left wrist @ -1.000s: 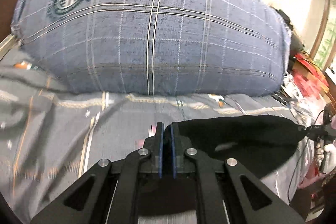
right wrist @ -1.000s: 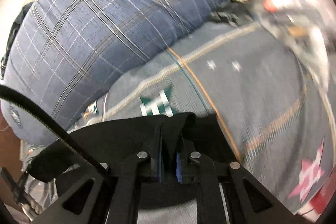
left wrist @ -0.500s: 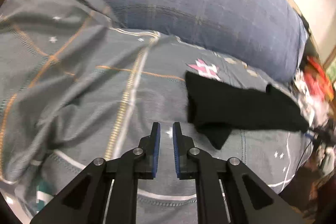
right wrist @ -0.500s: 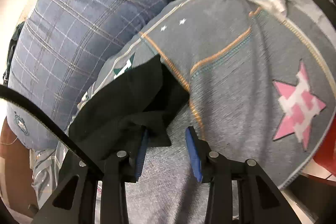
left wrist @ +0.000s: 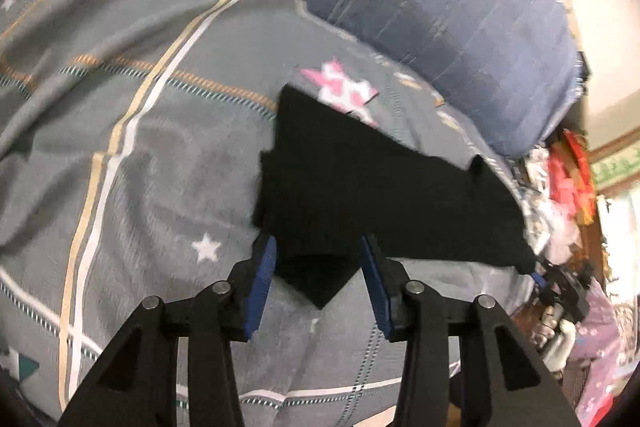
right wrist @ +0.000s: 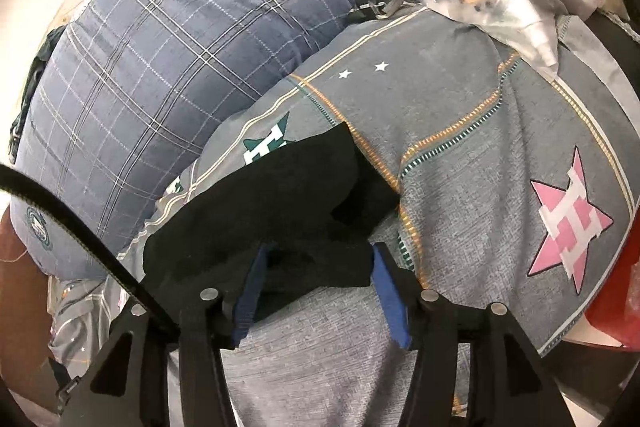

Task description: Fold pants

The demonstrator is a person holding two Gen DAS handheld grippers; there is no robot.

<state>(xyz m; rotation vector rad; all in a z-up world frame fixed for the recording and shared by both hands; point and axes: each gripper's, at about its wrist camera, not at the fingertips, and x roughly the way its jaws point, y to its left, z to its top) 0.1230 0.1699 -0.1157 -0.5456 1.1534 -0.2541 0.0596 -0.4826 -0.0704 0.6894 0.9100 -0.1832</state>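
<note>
Both spread: left gripper (left wrist: 318,269) and right gripper (right wrist: 316,287) straddled black pants (left wrist: 360,187) on the bed (left wrist: 160,167).

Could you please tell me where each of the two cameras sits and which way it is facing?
Left wrist: rides on the left tongs, looking forward and down at the black pants on the grey bedspread; its own open blue-padded fingers show.
Right wrist: rides on the right tongs, looking at the pants' other end; open fingers and a black cable show.
Shared: pants, bedspread, blue plaid pillow.
</note>
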